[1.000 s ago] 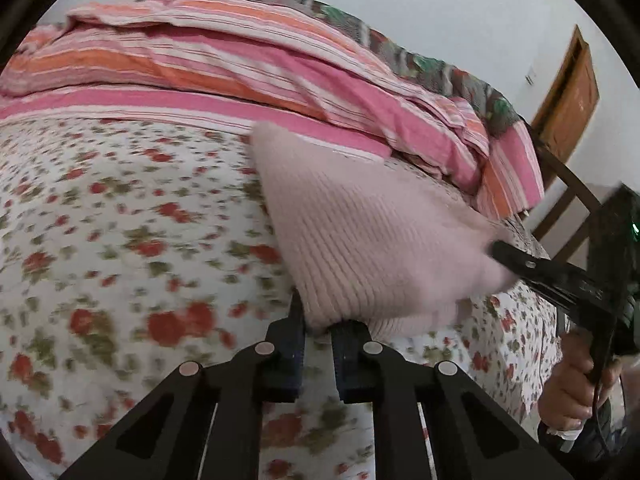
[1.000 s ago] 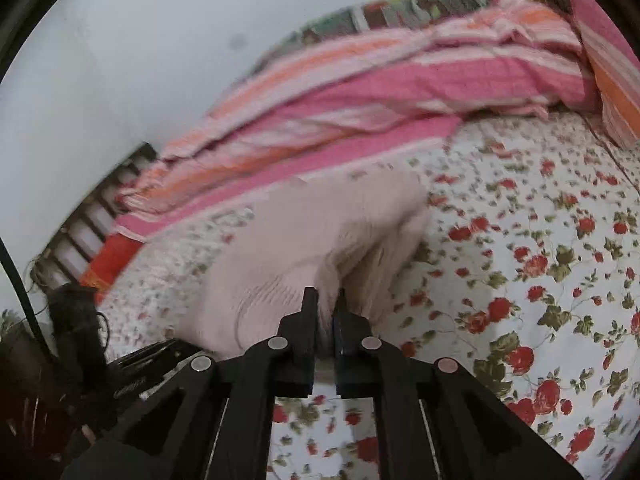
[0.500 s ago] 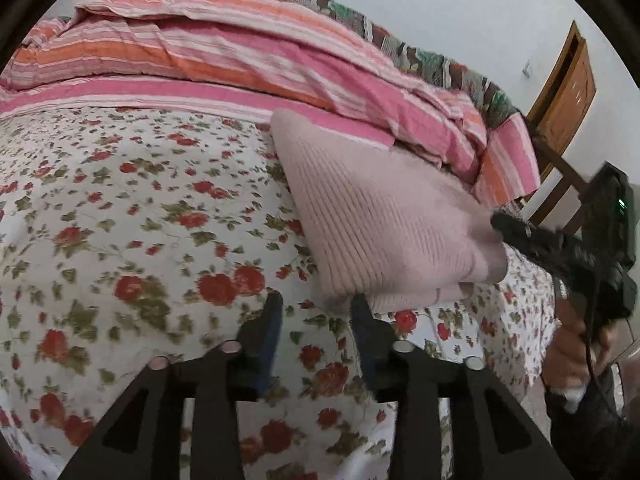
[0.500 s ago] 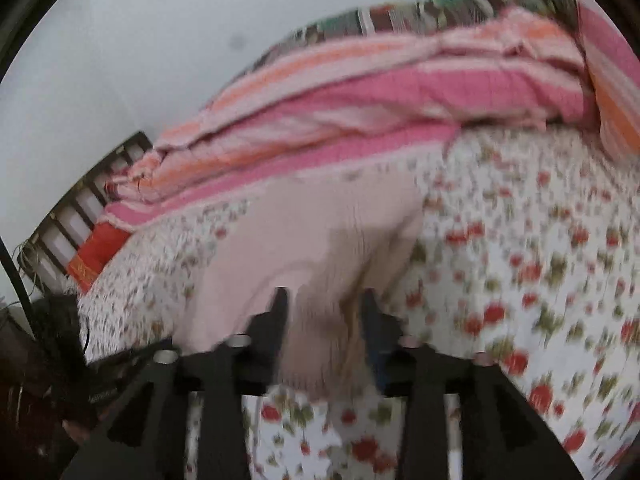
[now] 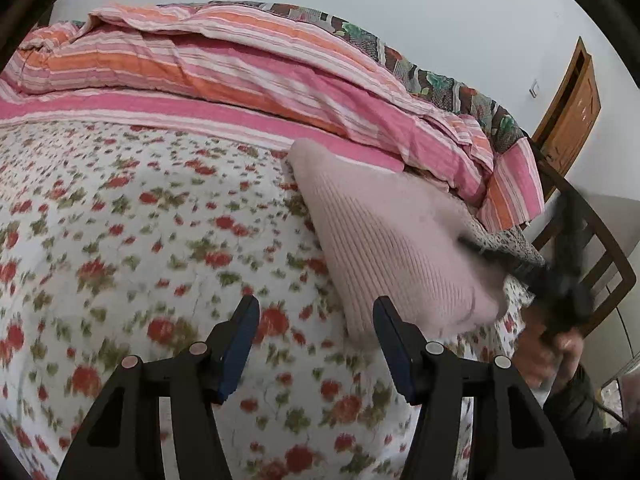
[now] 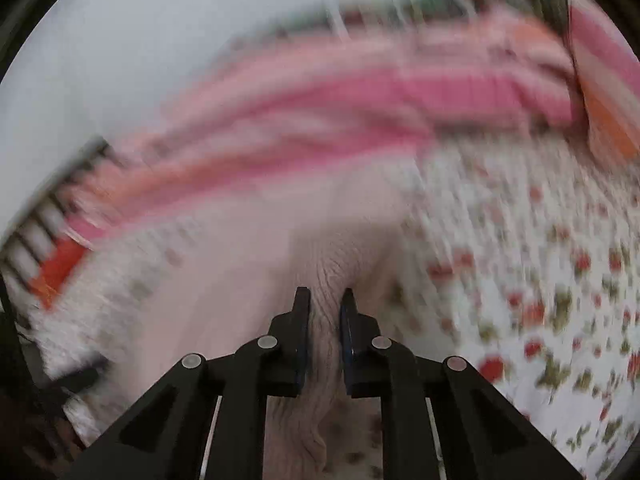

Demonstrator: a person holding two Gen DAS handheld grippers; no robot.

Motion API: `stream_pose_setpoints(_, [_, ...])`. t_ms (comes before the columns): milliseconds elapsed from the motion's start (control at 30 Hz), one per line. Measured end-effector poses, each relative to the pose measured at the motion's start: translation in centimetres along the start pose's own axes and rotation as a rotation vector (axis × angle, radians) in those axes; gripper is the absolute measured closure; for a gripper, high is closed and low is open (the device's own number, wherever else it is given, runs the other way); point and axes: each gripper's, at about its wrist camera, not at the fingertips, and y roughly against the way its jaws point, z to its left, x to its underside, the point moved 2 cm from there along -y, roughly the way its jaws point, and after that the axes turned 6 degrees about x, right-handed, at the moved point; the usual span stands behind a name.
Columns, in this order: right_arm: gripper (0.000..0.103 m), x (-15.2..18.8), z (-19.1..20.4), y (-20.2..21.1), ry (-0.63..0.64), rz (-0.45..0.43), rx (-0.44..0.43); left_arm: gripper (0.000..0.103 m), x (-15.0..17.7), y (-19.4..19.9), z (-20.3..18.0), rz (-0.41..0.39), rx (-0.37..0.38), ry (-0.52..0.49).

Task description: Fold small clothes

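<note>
I see one small pale pink knitted garment [image 5: 400,248] lying folded on a bed, on a white sheet printed with red flowers [image 5: 140,240]. In the left wrist view it sits right of centre, its far corner reaching a pink band at the edge of the sheet.

My left gripper [image 5: 316,344] fills the bottom of that view. Its two fingers [image 5: 240,336] stand well apart and are opening; only flowered sheet shows between them. The right-hand finger is just beside the garment's near corner, and I cannot tell whether it touches.

My right gripper [image 6: 324,320] shows at the bottom centre of the right wrist view, which is heavily blurred. Its two fingers [image 6: 298,332] stand narrow and are closing, with a wrinkled fold of the pink garment [image 6: 328,272] bunched between them. In the left wrist view the same gripper is a dark smear at the right edge, over the garment's right end, with one hand [image 5: 548,348] gripping its handle.

One striped pink and orange quilt [image 5: 240,72] is heaped along the far side of the bed. One brown wooden door [image 5: 572,108] stands at the upper right.
</note>
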Motion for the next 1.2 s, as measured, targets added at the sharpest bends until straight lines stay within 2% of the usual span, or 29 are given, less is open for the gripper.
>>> stream_pose_setpoints(33, [0.088, 0.1, -0.3, -0.3, -0.003, 0.002, 0.014, 0.046, -0.6, -0.5, -0.2, -0.001, -0.004, 0.000])
stream_pose_setpoints(167, [0.069, -1.1, -0.2, 1.6, 0.018, -0.028, 0.044, 0.046, -2.7, -2.4, -1.1, 0.017, -0.004, -0.012])
stream_pose_setpoints(300, [0.067, -2.6, 1.2, 3.5, 0.029, -0.133, -0.019, 0.046, -4.6, -4.9, -1.2, 0.044, 0.011, 0.003])
stream_pose_setpoints(400, [0.067, -2.2, 2.8, 2.7, 0.083, -0.125, -0.093, 0.046, -5.9, -6.8, -0.6, 0.064, 0.032, 0.047])
stream_pose_setpoints(467, [0.067, -1.4, 3.5, 1.1, 0.131, -0.086, -0.065, 0.046, -6.6, -8.0, -0.2, 0.072, 0.031, 0.070])
stream_pose_setpoints(500, [0.067, -0.7, 3.7, 0.2, 0.162, -0.067, -0.011, 0.047, -7.0, -8.6, 0.1, 0.073, 0.032, 0.081])
stream_pose_setpoints(600, [0.067, 0.6, 4.0, -0.4, 0.245, -0.111, 0.074, 0.047, -8.3, -10.8, 0.5, 0.100, 0.057, 0.102])
stream_pose_setpoints(733, [0.067, 0.4, 4.2, -0.6, 0.273, -0.106, 0.098, 0.048, -9.9, -13.8, 1.1, 0.125, 0.051, 0.121])
stream_pose_setpoints(833, [0.067, 0.5, 3.7, -0.8, 0.267, -0.113, 0.086, 0.048, -10.7, -16.1, 2.1, 0.170, 0.055, 0.186])
stream_pose_setpoints(933, [0.067, 0.7, 3.9, -0.7, 0.262, -0.108, 0.090, 0.049, -11.5, -17.3, 3.6, 0.161, 0.085, 0.268])
stream_pose_setpoints(967, [0.067, 0.7, 4.0, -0.8, 0.266, -0.108, 0.092, 0.054, -11.7, -17.7, 4.3, 0.156, 0.102, 0.306])
stream_pose_setpoints(1000, [0.067, 0.7, 4.1, -0.8, 0.268, -0.110, 0.092, 0.066, -11.9, -18.0, 4.5, 0.154, 0.112, 0.323])
stream_pose_setpoints(1067, [0.067, 0.7, 4.0, -0.8, 0.265, -0.114, 0.087, 0.076, -12.2, -18.5, 4.8, 0.155, 0.112, 0.334])
stream_pose_setpoints(1200, [0.067, 0.6, 3.8, -0.8, 0.253, -0.110, 0.065, 0.077, -12.9, -18.3, 4.6, 0.122, 0.082, 0.304])
